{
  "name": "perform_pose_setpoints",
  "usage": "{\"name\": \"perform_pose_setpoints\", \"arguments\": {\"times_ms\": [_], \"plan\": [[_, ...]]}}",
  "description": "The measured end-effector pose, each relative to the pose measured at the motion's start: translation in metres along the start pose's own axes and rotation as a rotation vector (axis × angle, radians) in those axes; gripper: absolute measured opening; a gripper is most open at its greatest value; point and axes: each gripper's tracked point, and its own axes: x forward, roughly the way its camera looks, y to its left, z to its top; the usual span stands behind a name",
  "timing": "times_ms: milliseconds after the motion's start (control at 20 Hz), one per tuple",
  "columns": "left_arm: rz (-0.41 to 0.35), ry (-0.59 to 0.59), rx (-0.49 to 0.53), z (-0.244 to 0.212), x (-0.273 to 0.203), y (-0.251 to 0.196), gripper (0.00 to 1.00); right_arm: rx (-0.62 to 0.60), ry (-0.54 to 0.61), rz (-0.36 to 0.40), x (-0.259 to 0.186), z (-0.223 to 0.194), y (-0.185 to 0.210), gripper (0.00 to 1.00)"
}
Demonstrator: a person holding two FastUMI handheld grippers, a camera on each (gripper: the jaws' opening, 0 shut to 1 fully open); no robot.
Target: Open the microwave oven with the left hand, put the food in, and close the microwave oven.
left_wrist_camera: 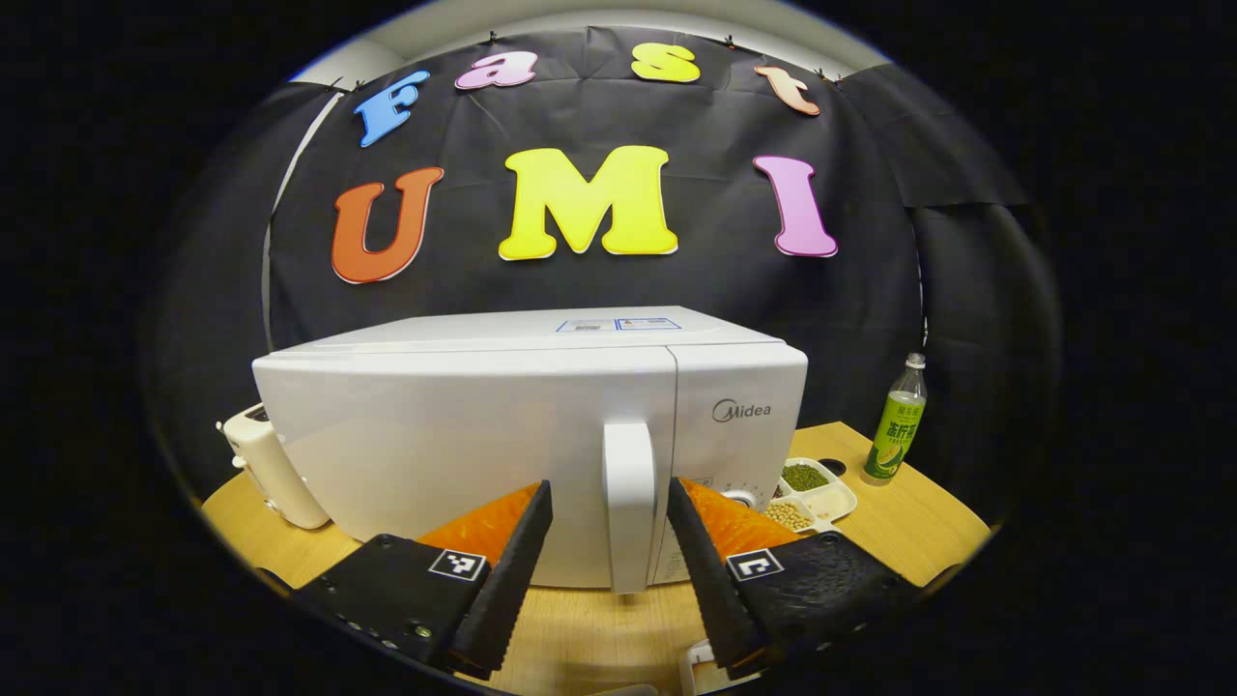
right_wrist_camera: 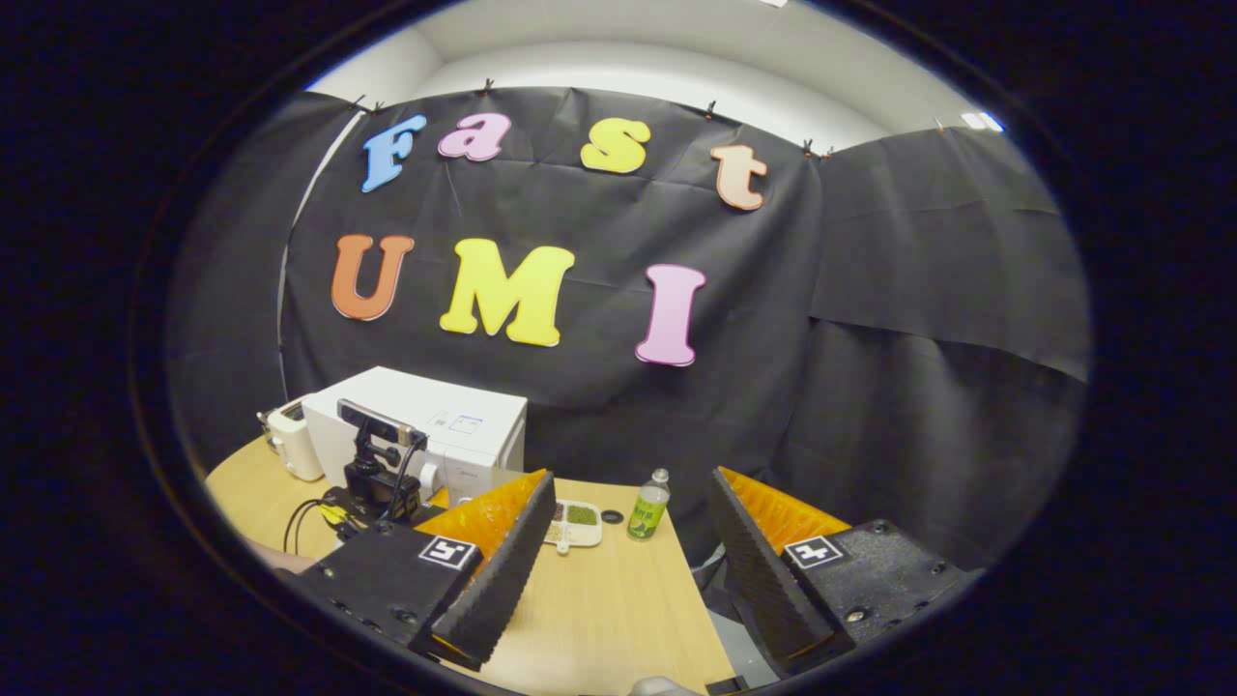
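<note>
The microwave (left_wrist_camera: 527,435) stands on the table (left_wrist_camera: 899,532) with its door shut. The left gripper (left_wrist_camera: 611,527) is spread wide, 1 finger on each side of the upright door handle (left_wrist_camera: 629,503), with clear gaps on both sides, so it is not yet gripping.

Step in hand, as judged: take the handle and open the door.
1. Close both fingers squarely on the handle, at about mid-height, so that it cannot twist out.
2. Pull along the arc of the door, not straight back. The handle sits at the right edge of the door, so the hinge is probably on the left.
3. Keep the pull gentle. A jerk may drag the whole oven across the table.

The right gripper (right_wrist_camera: 628,541) is also spread wide and holds nothing; it hangs over the near right part of the table, well apart from the oven.

The left gripper view gives the handle alignment close up. It also shows a divided tray (left_wrist_camera: 817,495) of beans, probably the food, just right of the oven, a green bottle (left_wrist_camera: 896,425) farther right, and a toaster (left_wrist_camera: 269,464) on the far left.

The right gripper view adds the layout: the left gripper's camera rig and cables stand in front of the oven, and open tabletop lies between tray and right gripper.
</note>
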Motion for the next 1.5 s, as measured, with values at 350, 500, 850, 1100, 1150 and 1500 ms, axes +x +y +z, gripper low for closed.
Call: {"name": "perform_pose_setpoints", "arguments": {"times_ms": [350,500,850,1100,1150,1500], "plan": [[-0.041,0.026,-0.036,-0.005,0.004,-0.003,0.20,-0.025,-0.005,0.027,0.004,0.008,0.009,0.93],[-0.060,0.054,-0.077,-0.007,0.002,-0.004,0.12,-0.011,-0.004,0.048,0.005,0.009,0.017,0.93],[-0.094,0.032,-0.042,-0.017,-0.045,0.002,0.07,-0.022,-0.041,0.100,0.007,0.019,0.032,0.99],[-0.152,0.034,-0.035,-0.027,-0.089,0.013,0.12,-0.017,-0.052,0.162,0.009,0.018,0.053,0.99],[-0.155,0.039,-0.031,-0.029,-0.096,0.016,0.14,-0.016,-0.051,0.174,0.008,0.017,0.057,0.99],[-0.074,0.068,-0.063,-0.035,-0.118,0.057,0.98,-0.006,-0.066,0.228,-0.002,0.012,0.071,0.99]]}}
